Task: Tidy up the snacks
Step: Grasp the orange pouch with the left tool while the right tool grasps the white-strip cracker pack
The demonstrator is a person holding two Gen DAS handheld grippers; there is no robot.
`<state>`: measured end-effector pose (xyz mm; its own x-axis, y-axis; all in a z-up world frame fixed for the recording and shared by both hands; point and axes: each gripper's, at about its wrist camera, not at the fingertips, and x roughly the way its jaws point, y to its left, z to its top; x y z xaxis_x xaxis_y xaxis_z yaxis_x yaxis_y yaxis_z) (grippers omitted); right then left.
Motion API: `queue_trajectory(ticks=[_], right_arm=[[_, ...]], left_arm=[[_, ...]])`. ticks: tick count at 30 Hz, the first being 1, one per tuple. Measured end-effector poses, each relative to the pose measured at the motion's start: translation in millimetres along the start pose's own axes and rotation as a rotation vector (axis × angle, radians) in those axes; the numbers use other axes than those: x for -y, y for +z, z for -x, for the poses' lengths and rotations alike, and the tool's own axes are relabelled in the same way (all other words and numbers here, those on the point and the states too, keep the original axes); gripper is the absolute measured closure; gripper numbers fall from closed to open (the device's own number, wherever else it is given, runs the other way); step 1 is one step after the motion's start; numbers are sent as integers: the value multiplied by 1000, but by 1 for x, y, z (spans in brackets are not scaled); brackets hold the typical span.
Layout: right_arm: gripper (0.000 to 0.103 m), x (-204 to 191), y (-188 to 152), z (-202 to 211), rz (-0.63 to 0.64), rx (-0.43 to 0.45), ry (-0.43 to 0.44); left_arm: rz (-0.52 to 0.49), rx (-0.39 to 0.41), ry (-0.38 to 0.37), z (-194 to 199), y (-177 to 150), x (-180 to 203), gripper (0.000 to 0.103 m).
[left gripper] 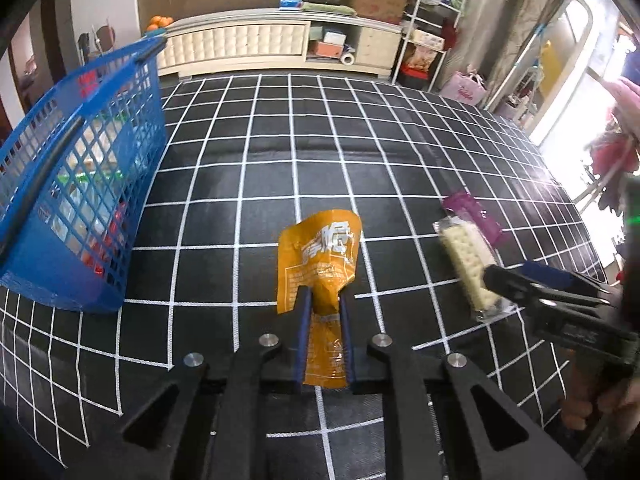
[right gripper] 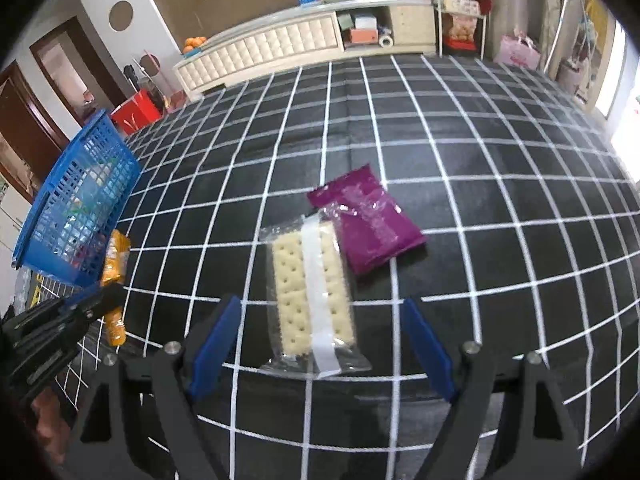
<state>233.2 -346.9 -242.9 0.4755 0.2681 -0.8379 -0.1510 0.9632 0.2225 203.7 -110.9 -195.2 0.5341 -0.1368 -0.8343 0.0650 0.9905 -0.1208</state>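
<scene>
Snacks are being sorted: the left hand-held gripper (left gripper: 323,300) is pinching the orange pouch (left gripper: 320,256), basket (left gripper: 80,184) at ten o'clock. The right hand-held gripper (right gripper: 322,344) is gaping around the crackers (right gripper: 310,284); a hard squeeze could crush them.

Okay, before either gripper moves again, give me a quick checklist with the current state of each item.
1. left gripper shut on the orange snack pouch: ok, both blue fingers pinch its lower half.
2. Pouch lifted clear of the cloth: cannot tell.
3. blue basket within view and open on top, snacks already inside: ok.
4. right gripper open and lined up with the cracker pack: ok, the pack lies between the spread fingers.
5. Cracker pack free of the purple packet: not ok, its far end overlaps the purple packet's edge.
6. The two grippers apart from each other: ok.
</scene>
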Motion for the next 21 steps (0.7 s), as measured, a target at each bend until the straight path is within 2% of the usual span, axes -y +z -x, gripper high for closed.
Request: queue_trajectory(ticks=[8, 10, 11, 13, 15, 18, 20, 21], right_arm=[[20, -10, 1, -10, 36, 1, -31], [26, -11, -2, -15, 42, -8, -51], [34, -15, -2, -14, 60, 4, -65], [38, -19, -5, -15, 90, 11, -87], [39, -22, -8, -15, 92, 27, -108], [40, -30, -10, -17, 162, 26, -159], [51, -34, -14, -16, 186, 36, -174], [53, -35, -15, -15, 190, 36, -171]], left_arm=[[-31, -6, 6, -9, 1, 4, 91], [-34, -17, -1, -13, 2, 5, 91], [-31, -16, -3, -16, 2, 4, 91], [-30, -17, -1, -20, 2, 3, 91], [-31, -18, -1, -23, 1, 2, 91], [-37, -18, 3, -25, 0, 2, 92], [-43, -12, 5, -25, -1, 2, 92], [-44, -10, 2, -23, -1, 2, 92]])
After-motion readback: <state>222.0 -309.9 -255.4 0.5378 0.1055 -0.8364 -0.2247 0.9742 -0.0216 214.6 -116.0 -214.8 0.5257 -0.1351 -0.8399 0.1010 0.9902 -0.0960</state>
